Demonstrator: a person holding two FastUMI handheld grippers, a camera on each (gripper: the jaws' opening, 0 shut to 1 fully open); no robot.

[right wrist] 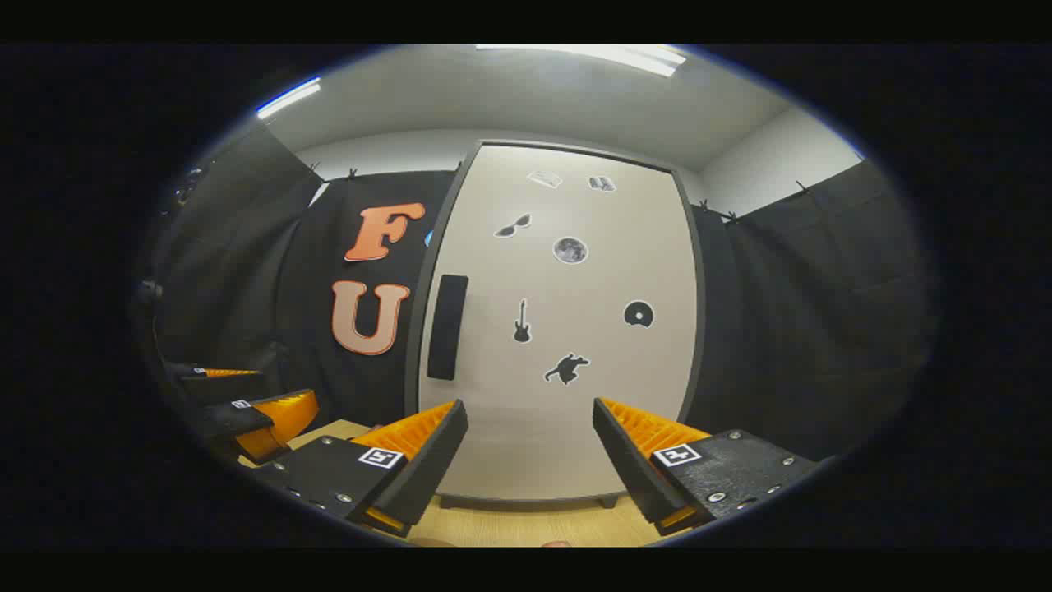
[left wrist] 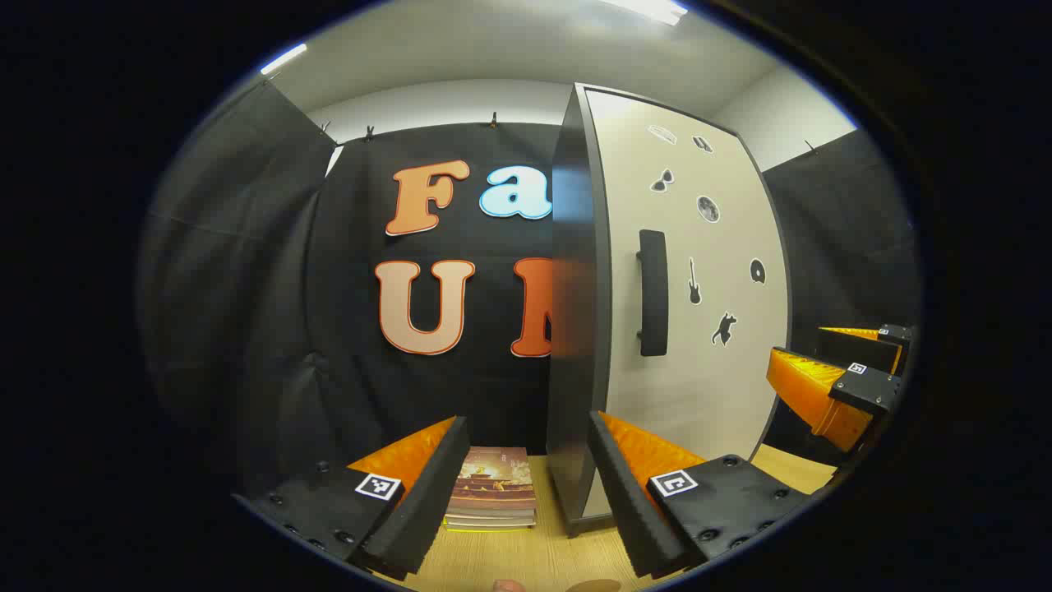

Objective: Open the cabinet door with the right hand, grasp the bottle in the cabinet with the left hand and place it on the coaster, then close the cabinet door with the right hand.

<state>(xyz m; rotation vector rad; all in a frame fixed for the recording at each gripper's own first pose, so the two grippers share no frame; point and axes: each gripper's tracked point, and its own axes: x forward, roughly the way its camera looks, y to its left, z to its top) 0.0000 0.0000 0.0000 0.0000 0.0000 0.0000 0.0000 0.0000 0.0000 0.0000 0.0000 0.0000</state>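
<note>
Before cabinet door (right wrist: 559, 329) — closed, unobstructed.

Matt pale cabinet door (right wrist: 567, 329), glossy dark cabinet side (left wrist: 575, 329), wood-grain table (left wrist: 526, 559), glossy-covered books (left wrist: 493, 489) near its back edge.

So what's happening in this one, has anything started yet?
Barely. The cabinet door is shut, its handle untouched. The right gripper hangs open facing it; the left gripper is open too, off the cabinet's left corner. A stack of books lies on the table.
</note>
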